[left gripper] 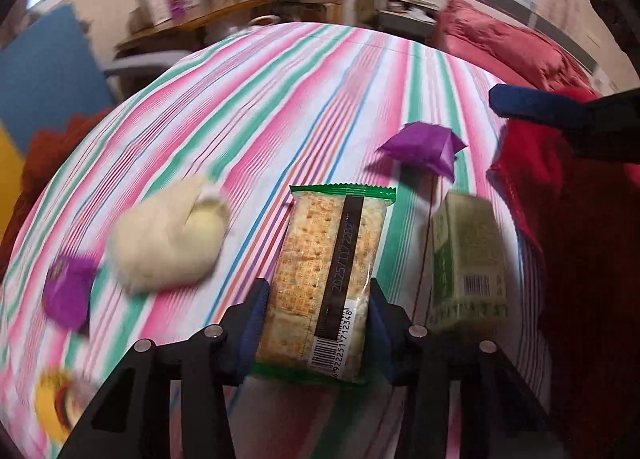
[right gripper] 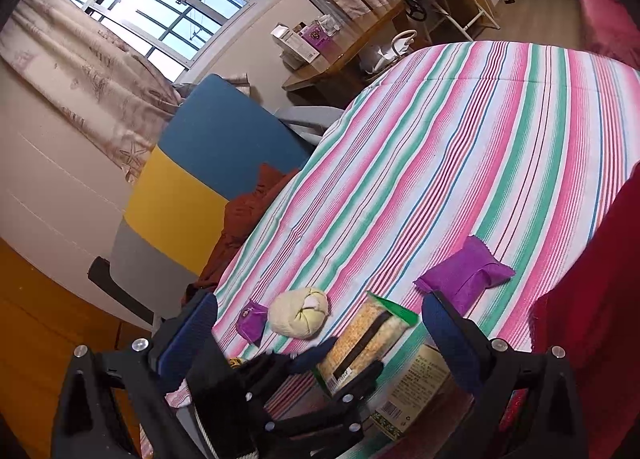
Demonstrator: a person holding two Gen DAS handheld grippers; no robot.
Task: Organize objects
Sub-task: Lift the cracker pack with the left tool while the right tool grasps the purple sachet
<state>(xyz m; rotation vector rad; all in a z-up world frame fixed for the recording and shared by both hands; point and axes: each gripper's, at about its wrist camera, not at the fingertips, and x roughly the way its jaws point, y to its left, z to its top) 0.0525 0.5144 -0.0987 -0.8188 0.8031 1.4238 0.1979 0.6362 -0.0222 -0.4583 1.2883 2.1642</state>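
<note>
On the striped bedspread (left gripper: 280,71), going left to right: a small purple packet (left gripper: 68,291) near the left edge, then the cream cloth pouch (left gripper: 168,235). My left tongs (left gripper: 318,323) are clamped on the cracker pack (left gripper: 328,279), held just above the sheet. Beside it sits the green box (left gripper: 468,259), another purple sachet (left gripper: 424,147) behind. My right tongs (right gripper: 320,323) hang wide open, gripping nothing.

Motion-blurred yellow object (left gripper: 56,403), frame-cut
</note>
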